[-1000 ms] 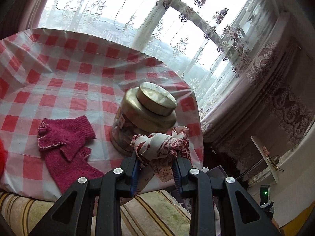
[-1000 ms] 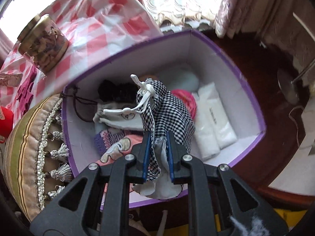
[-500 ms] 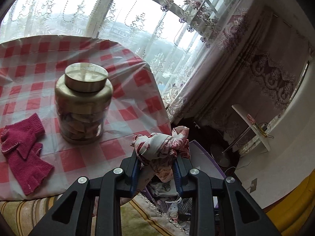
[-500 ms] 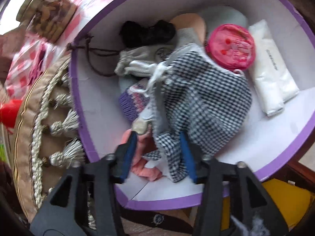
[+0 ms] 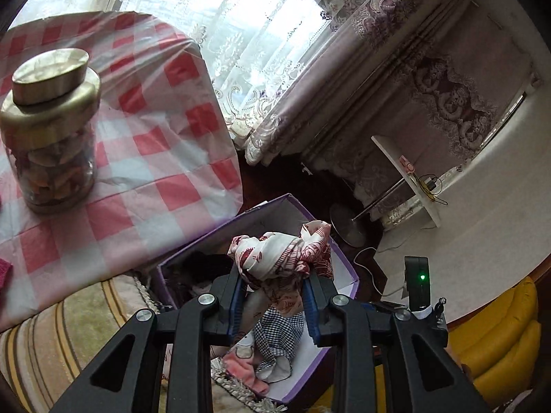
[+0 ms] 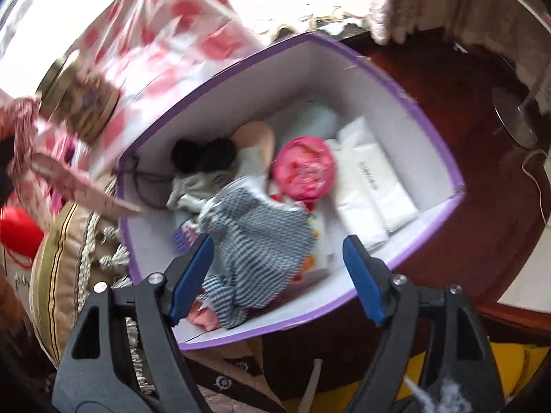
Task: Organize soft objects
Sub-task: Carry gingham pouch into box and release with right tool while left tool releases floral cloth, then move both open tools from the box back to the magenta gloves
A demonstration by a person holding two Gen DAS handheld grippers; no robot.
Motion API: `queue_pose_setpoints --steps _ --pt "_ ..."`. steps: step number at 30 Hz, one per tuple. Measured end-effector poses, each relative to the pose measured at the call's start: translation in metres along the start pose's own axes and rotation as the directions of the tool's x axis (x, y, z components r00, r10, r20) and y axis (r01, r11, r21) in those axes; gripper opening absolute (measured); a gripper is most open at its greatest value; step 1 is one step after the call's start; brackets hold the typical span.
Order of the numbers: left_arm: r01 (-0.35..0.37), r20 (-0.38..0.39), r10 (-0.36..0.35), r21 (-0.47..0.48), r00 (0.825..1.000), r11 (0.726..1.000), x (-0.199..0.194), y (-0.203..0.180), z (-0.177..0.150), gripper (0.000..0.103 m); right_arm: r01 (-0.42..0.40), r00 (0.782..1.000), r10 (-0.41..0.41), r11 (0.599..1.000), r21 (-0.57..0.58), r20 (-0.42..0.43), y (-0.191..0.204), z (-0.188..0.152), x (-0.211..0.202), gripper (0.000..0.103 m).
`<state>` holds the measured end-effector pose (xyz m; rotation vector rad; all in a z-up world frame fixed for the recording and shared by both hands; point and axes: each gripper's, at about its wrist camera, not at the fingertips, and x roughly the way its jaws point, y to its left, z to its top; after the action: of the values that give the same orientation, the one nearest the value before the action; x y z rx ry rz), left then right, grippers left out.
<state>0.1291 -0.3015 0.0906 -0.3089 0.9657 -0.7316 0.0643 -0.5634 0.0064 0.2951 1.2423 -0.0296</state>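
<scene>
your left gripper (image 5: 273,304) is clamped on a bunched red-and-white patterned cloth (image 5: 282,253), which sits above the near-left part of the purple-rimmed box (image 5: 347,275); a tail of that cloth (image 6: 79,186) crosses the box's left rim in the right wrist view. your right gripper (image 6: 277,277) stands wide, its jaws having just been opening, and its blue pads touch nothing; the black-and-white checked cloth (image 6: 255,237) lies loose in the box below and between them, resting on other soft items. inside the box, a black furry piece (image 6: 203,153) is at the far left, a round pink item (image 6: 304,167) sits near the middle, and white packets (image 6: 372,189) line the right wall. the bare white floor of the box shows mainly at the near right corner and along the far wall. the left rim of the box sits just beside a striped cushion with tassels (image 6: 69,251), and the far rim is close under the overhanging edge of the red-and-white checked tablecloth (image 5: 165,158). a gold-lidded glass jar (image 5: 50,127) stands on the table, well back from its right edge. to the right of the box, dark wooden floor (image 6: 465,110) is open out to a metal stand base (image 6: 516,117).
</scene>
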Motion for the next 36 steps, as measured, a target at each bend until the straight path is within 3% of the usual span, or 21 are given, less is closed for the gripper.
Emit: queue_pose_setpoints --steps 3,5,7,9,14,21,28,31,36 --pt "0.018 -0.025 -0.02 -0.048 1.0 0.999 0.012 -0.001 0.004 0.031 0.004 1.0 -0.004 0.999 0.046 0.013 -0.015 0.004 -0.003 0.08" --pt "0.023 -0.048 -0.029 -0.108 0.998 0.994 0.023 0.003 0.006 0.037 -0.005 1.0 0.004 0.998 0.065 0.014 -0.025 0.006 -0.004 0.08" --pt "0.015 -0.088 -0.03 -0.168 0.996 0.986 0.038 0.011 0.005 0.062 -0.013 1.0 0.013 0.998 0.068 0.012 -0.03 0.005 -0.004 0.08" --pt "-0.025 -0.144 -0.003 -0.193 0.99 0.981 0.055 0.018 0.0 0.076 -0.021 1.0 0.02 0.997 0.069 0.012 -0.031 0.002 -0.004 0.08" --pt "-0.057 -0.225 -0.002 -0.257 0.974 0.965 0.067 0.036 -0.018 0.076 -0.033 0.999 0.032 0.997 0.068 0.021 -0.03 0.001 0.002 0.08" --pt "-0.072 -0.133 0.038 -0.256 0.99 0.964 0.021 0.051 -0.014 0.076 -0.041 0.999 0.039 0.997 0.067 0.03 -0.028 0.004 0.002 0.08" --pt "-0.113 -0.038 0.107 -0.298 0.994 0.948 -0.025 0.083 -0.016 0.076 -0.084 0.995 0.084 0.996 -0.008 0.044 0.012 0.026 0.012 0.08" --pt "-0.144 0.012 0.156 -0.323 0.988 0.935 -0.053 0.102 -0.023 0.076 -0.098 0.994 0.099 0.995 -0.033 0.049 0.037 0.042 0.021 0.08" --pt "-0.21 0.096 0.268 -0.397 0.959 0.893 -0.107 0.143 -0.037 0.076 -0.135 0.989 0.14 0.985 -0.111 0.037 0.085 0.057 0.028 0.08"
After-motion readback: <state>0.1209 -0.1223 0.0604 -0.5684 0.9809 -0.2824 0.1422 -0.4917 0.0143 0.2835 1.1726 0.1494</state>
